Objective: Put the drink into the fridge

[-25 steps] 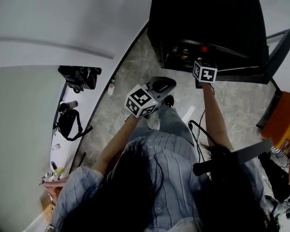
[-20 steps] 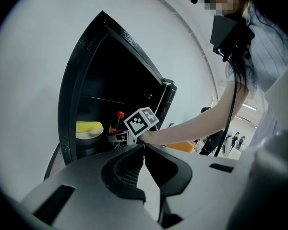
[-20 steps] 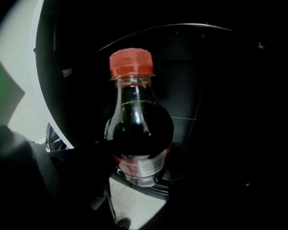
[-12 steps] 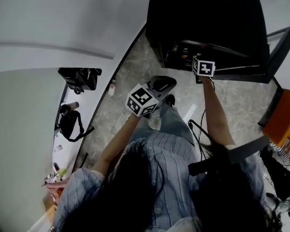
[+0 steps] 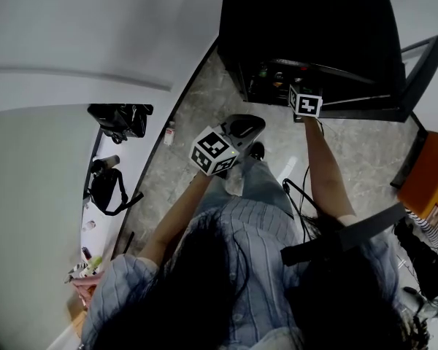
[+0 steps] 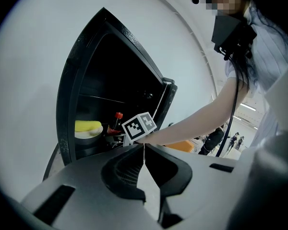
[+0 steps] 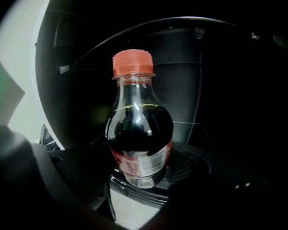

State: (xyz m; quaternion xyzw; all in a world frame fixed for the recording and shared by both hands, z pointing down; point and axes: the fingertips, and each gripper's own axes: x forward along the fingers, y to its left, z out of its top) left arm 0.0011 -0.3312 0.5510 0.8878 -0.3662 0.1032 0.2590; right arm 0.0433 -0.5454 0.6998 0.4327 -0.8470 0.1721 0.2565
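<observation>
A small cola bottle (image 7: 139,128) with a red cap stands upright between the jaws of my right gripper (image 7: 139,176), which is shut on its lower body. Behind it is the dark inside of the black fridge (image 7: 221,80). In the head view my right gripper (image 5: 298,87) reaches into the open front of the fridge (image 5: 306,28), low on the floor. The left gripper view shows the bottle's cap (image 6: 118,115) at a lower shelf. My left gripper (image 5: 244,128) is held back over the person's lap, its jaws (image 6: 144,159) shut with nothing between them.
The fridge door (image 5: 416,71) stands swung open at the right. A bowl with something yellow (image 6: 88,127) sits on the lower shelf, left of the bottle. Black bags (image 5: 120,117) lie along the left wall. An orange object (image 5: 431,173) is at the far right.
My right gripper has moved farther up and forward with the bottle, into the fridge opening. The left gripper has stayed where it was.
</observation>
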